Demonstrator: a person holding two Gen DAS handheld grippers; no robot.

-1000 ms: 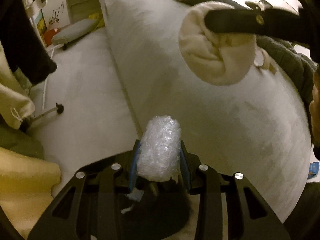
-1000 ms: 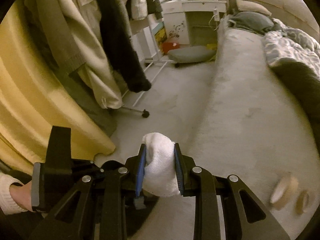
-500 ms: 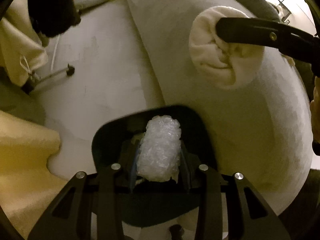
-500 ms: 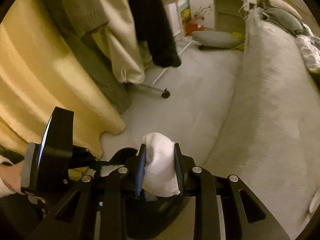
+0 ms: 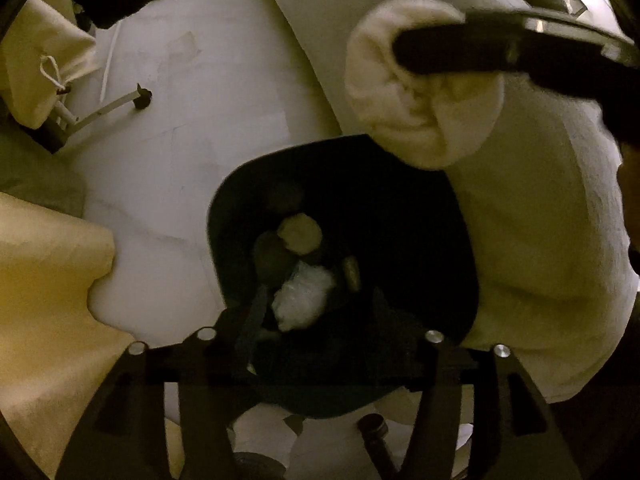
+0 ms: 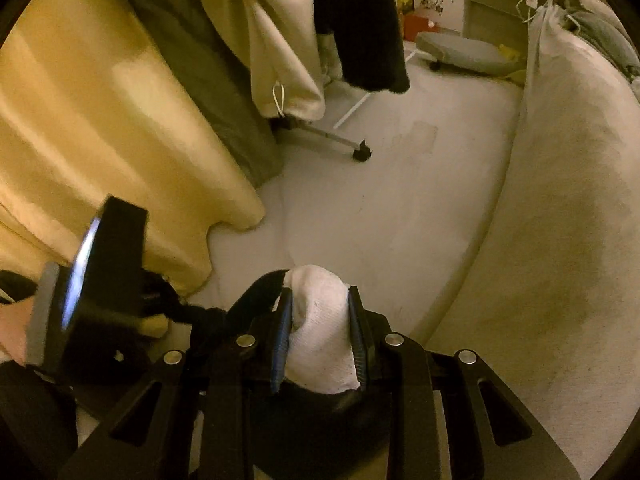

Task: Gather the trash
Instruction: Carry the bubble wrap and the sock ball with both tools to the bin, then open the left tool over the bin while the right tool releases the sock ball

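Observation:
A black trash bin point(image 5: 224, 216) stands on the floor right under my left gripper point(image 5: 318, 305). Its jaws are opening, and the pads no longer press on the wad of bubble wrap point(image 5: 304, 300). The wad lies loose down in the bin, beside a beige lump point(image 5: 300, 232) and other dark scraps. My right gripper point(image 6: 320, 320) is shut on a crumpled white tissue wad point(image 6: 320, 340) and hangs over the bin's rim point(image 6: 256, 294). In the left wrist view that tissue wad point(image 5: 420, 96) shows above the bin's far edge. The left gripper's body point(image 6: 104, 272) appears at the left of the right wrist view.
A pale bed point(image 5: 540, 220) runs along the right of the bin. A yellow curtain point(image 6: 100, 120) hangs to the left. A clothes rack's wheeled leg point(image 6: 362, 154) stands on the light floor under hanging garments point(image 6: 360, 20). A grey stool point(image 6: 464, 50) sits farther back.
Both grippers have come down over the black bin. The left jaws have spread and the bubble wrap has dropped from between them into the bin. The right grip is unchanged.

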